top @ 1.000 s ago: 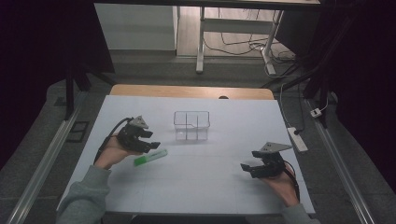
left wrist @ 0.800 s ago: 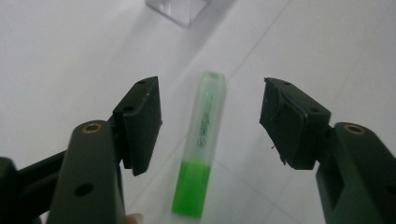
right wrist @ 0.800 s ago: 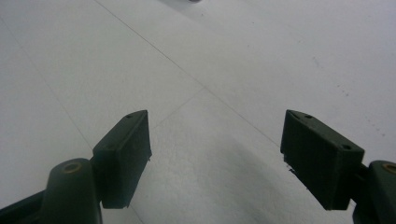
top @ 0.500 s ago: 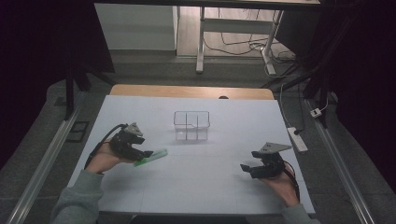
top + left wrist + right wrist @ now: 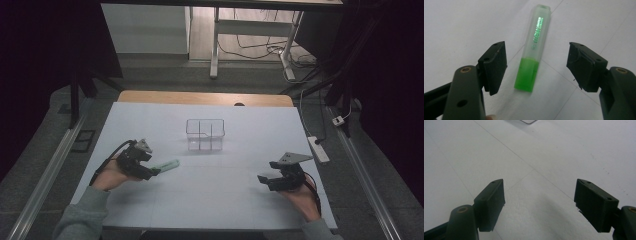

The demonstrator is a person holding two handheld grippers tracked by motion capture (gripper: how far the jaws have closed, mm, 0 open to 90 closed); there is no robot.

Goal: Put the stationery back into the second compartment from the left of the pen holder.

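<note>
A green highlighter (image 5: pixel 168 164) with a clear cap lies flat on the white table (image 5: pixel 225 205), left of the middle. My left gripper (image 5: pixel 151 171) sits low at its near end. In the left gripper view the highlighter (image 5: pixel 532 57) lies between the two jaws of the left gripper (image 5: pixel 537 62), and neither pad touches it. These jaws have just been opening and stand wide. My right gripper (image 5: pixel 264 180) rests near the right front of the table, open, with bare table between its jaws in the right gripper view (image 5: pixel 539 195).
A clear plastic box (image 5: pixel 205 134) with dividers stands in the middle of the table, beyond both grippers; its corner (image 5: pixel 527 121) shows at the top of the right gripper view. A power strip (image 5: pixel 318 149) lies off the table's right edge.
My left gripper has drawn back to the left and sunk lower, and its jaws stand wider. The highlighter stays on the table between them. The right gripper has not moved.
</note>
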